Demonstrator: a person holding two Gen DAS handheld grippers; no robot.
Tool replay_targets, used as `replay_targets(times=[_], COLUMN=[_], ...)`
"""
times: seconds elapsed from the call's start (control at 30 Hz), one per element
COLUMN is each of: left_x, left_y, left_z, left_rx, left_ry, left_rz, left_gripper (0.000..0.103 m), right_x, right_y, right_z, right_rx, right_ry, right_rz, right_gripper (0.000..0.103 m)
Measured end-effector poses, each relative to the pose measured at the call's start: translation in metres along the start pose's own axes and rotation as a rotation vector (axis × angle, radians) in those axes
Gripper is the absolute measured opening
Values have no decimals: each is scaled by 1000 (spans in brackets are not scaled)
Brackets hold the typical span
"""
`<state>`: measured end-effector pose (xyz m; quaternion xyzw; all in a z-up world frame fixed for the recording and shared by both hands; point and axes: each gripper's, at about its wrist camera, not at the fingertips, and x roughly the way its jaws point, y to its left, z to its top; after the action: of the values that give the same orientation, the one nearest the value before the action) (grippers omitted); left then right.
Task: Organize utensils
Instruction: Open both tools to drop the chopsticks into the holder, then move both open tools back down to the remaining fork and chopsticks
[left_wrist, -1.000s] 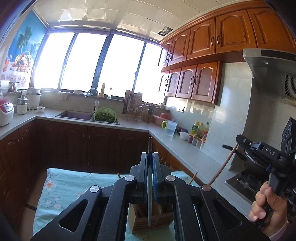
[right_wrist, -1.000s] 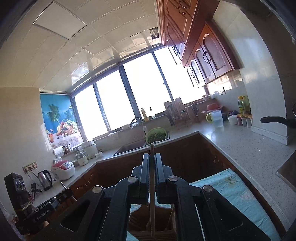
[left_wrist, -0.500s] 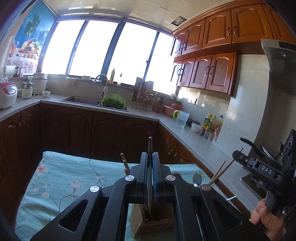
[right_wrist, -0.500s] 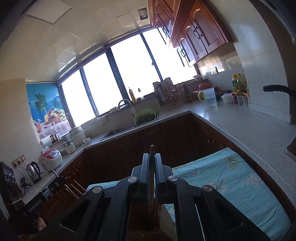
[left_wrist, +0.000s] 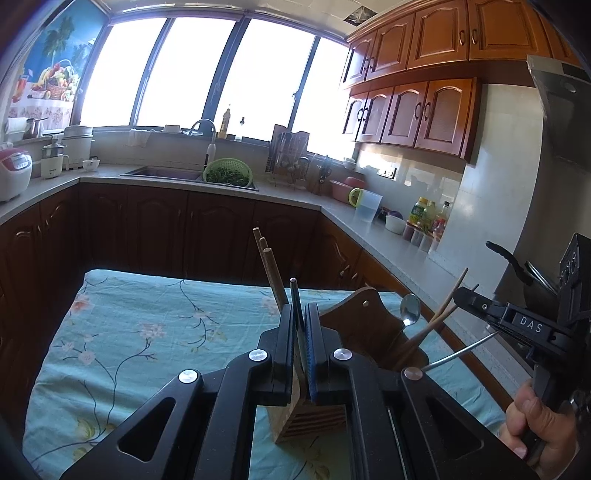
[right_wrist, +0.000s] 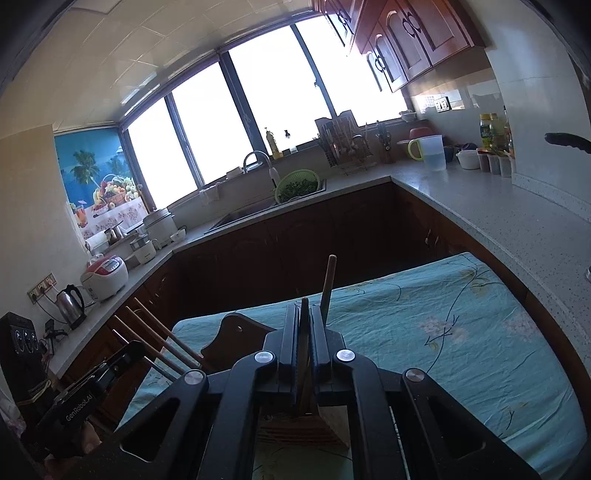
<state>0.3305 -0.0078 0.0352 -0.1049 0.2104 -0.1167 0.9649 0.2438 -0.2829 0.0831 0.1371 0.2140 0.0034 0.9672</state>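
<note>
Lower centre of both views: each hand-held gripper, left (left_wrist: 302, 332) and right (right_wrist: 303, 332), is clamped on a thin utensil above the holder (left_wrist: 314, 417). Judged step: insertion; next, lower and release.

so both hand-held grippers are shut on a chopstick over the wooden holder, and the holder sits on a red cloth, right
Not red: the left wrist view shows the wooden holder sitting on a teal floral cloth. Both hand-held grippers, left and right, are shut on a thin stick over it.
</note>
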Motion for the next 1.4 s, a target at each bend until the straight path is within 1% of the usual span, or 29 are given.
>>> replay_targets(times=[0.07, 0.2, 0.23, 0.27, 0.33, 0.37, 0.4, 0.43, 0.47, 0.5, 0.53, 0.57, 0.6, 0.63, 0.77, 0.93, 1.1, 1.3, 1.4], left_x=[-1, -2, -3, -4, -10, -14, -19, -24, -29, -34, -41, -48, -54, -61, -85, -110, -132, -157, -166], left_y=[0, 0, 0, 1, 2, 2, 2, 2, 2, 1, 2, 3, 4, 6, 10, 15, 18, 16, 15], left_z=[1, 2, 2, 3, 1, 2, 2, 2, 2, 0, -2, -3, -9, -12, -29, -52, -68, -90, -101], left_rx=[0, 4, 3, 0, -13, -16, -18, -20, -21, -22, -25, -29, -31, -33, -40, -57, -73, -84, -86], left_ry=[4, 13, 15, 17, 9, 3, -4, -11, -13, -20, -31, -42, -49, -54, -50, -8, 41, 82, 108], left_rz=[1, 5, 5, 1, -6, -2, -3, -6, -3, 2, 5, 10, 15, 21, 42, 64, 87, 112, 125], left_gripper=[5, 5, 6, 8, 23, 26, 31, 34, 37, 46, 55, 59, 68, 72, 75, 76, 76, 76, 76], right_x=[0, 0, -1, -3, -12, -18, -25, -32, -38, -45, -52, -58, -66, -73, -96, -114, -123, -125, -125], right_y=[-1, -1, -1, -2, -2, -3, -2, -2, -2, -3, -5, -6, -7, -9, -15, -22, -27, -22, -21], right_z=[1, 3, 4, 5, 7, 8, 9, 11, 12, 13, 14, 15, 14, 13, 4, -20, -53, -99, -119], right_rx=[-1, 11, 18, 25, 39, 45, 48, 52, 58, 67, 78, 88, 96, 102, 118, 135, 139, 76, 64], right_ry=[1, 8, 8, 5, -18, -36, -56, -76, -95, -111, -128, -146, -164, -180, -203, -179, -104, 11, 55], right_rz=[-4, 2, 6, 10, 23, 32, 38, 43, 48, 55, 61, 67, 73, 76, 71, 50, 16, -49, -55], right_gripper=[5, 11, 11, 14, 29, 46, 55, 58, 63, 71, 76, 85, 92, 94, 96, 97, 97, 97, 97])
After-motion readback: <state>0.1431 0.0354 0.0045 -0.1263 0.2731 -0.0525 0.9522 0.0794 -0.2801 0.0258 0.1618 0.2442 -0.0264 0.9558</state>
